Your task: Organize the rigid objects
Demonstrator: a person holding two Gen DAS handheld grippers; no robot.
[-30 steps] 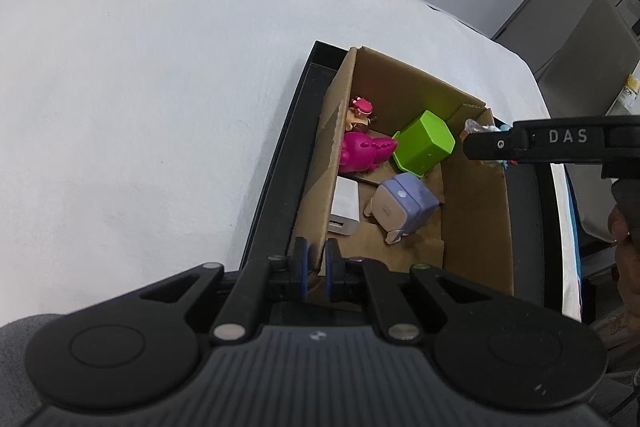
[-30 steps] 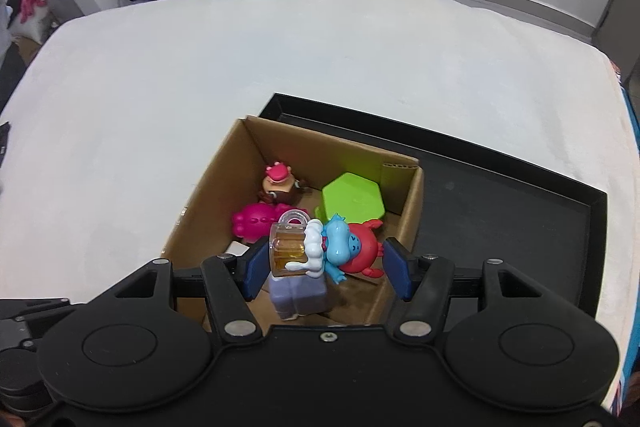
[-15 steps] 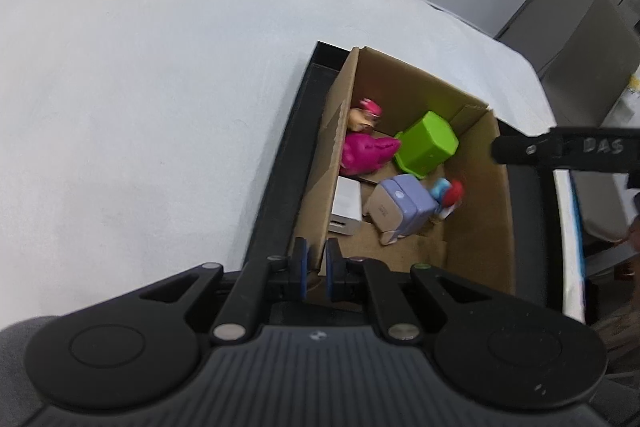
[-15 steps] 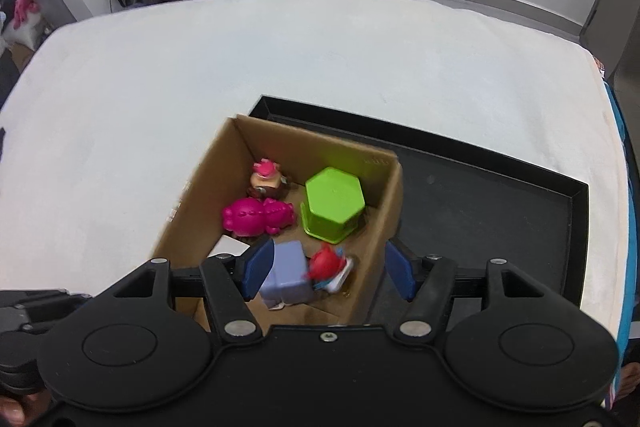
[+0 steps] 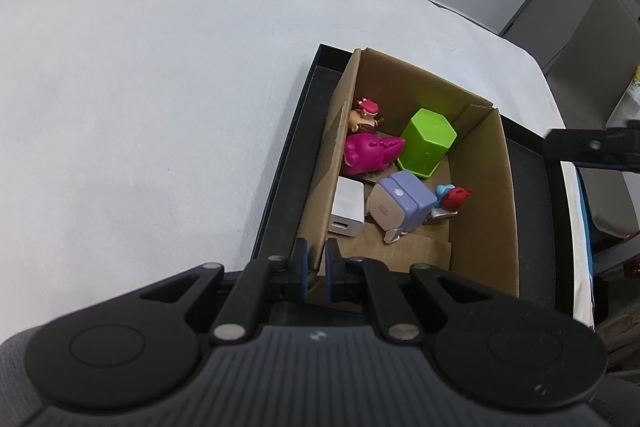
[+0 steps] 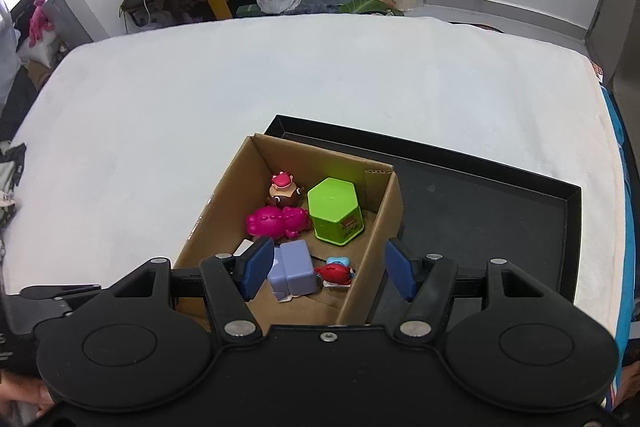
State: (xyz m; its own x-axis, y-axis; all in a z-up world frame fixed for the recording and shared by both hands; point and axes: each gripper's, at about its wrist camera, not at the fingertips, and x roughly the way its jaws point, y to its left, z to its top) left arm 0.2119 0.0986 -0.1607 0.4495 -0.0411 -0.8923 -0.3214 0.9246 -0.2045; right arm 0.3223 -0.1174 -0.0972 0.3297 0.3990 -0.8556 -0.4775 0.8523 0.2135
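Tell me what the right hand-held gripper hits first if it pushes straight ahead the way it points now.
Probably the purple block in the cardboard box, which lies between the open fingers of the right hand-held gripper; the red-and-blue figure sits beside it. Depth is uncertain.

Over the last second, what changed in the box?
The right tongs let go of the blue-and-red figure; it dropped into the box beside the purple block, and the tongs now hang open above. The left tongs stay shut on the box wall. The other toys have not moved.
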